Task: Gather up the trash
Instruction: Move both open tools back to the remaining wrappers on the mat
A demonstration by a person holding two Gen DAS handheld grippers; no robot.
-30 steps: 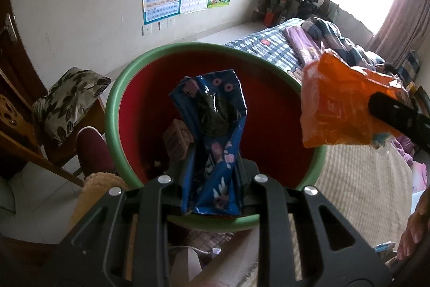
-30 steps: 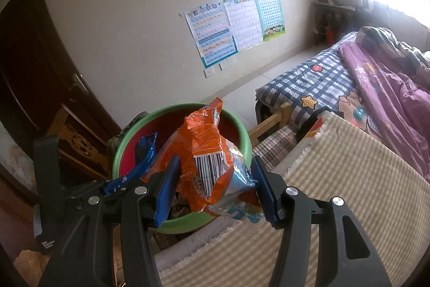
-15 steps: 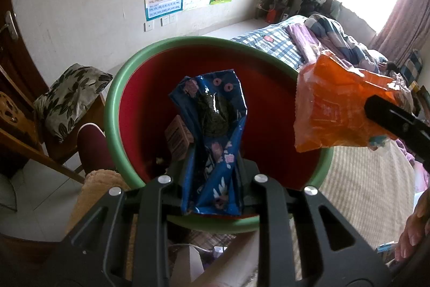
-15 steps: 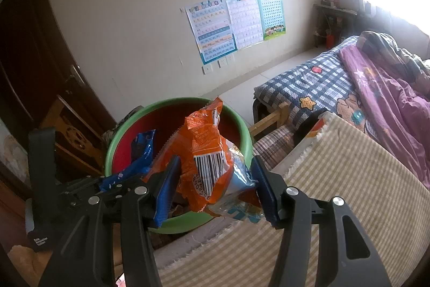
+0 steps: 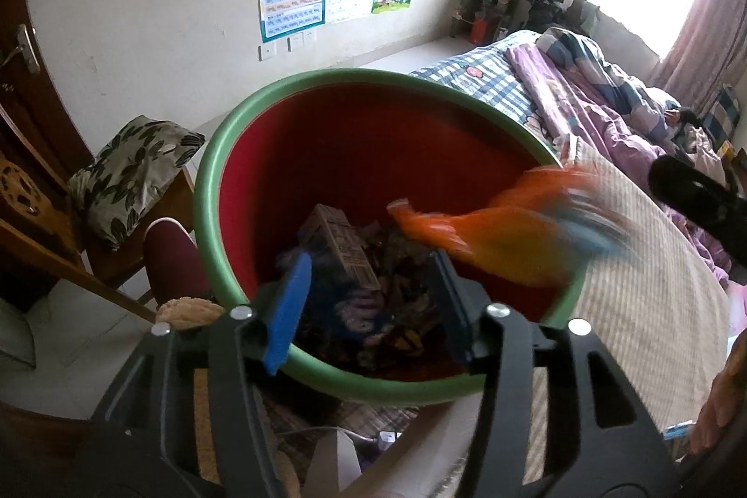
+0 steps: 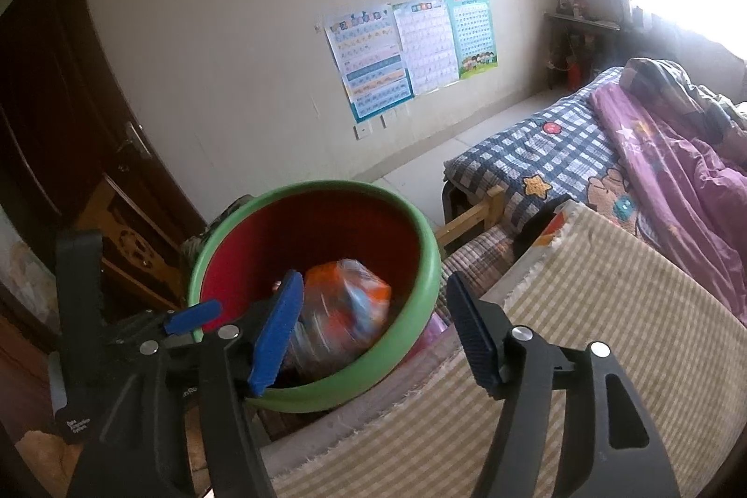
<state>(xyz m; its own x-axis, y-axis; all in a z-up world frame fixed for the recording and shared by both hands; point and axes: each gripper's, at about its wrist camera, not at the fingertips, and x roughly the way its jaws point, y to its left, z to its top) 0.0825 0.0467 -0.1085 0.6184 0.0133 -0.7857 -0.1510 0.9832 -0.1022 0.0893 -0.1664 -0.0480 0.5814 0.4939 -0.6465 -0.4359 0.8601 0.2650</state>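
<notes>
Jaws of the left gripper (image 5: 369,302) stand parted over the near rim of the green-rimmed red basin (image 5: 219,152), having just been opening, and nothing is pinched between the blue pads (image 5: 289,302); the blue snack wrapper (image 5: 359,311) lies loose below them among the dark trash in the basin's bottom, next to a small brown carton (image 5: 343,246). In the right wrist view the right gripper (image 6: 373,330) also has its jaws spread, likewise just opened, with no object pressed by either pad. An orange snack bag (image 6: 345,306), blurred in both views, sits inside the basin, just right of the right gripper's left pad (image 6: 275,330) in the picture and clear of the right pad; whether it has already come to rest on the pile cannot be told from the blur. From the left wrist camera the same bag shows as an orange and blue smear across the basin's right side, with a black finger of the right gripper at the far right edge. The basin stands against the left edge of a bed covered by a beige checked mat (image 6: 583,358), and a leaf-print cushion (image 5: 130,166) rests on a wooden chair to its left.
</notes>
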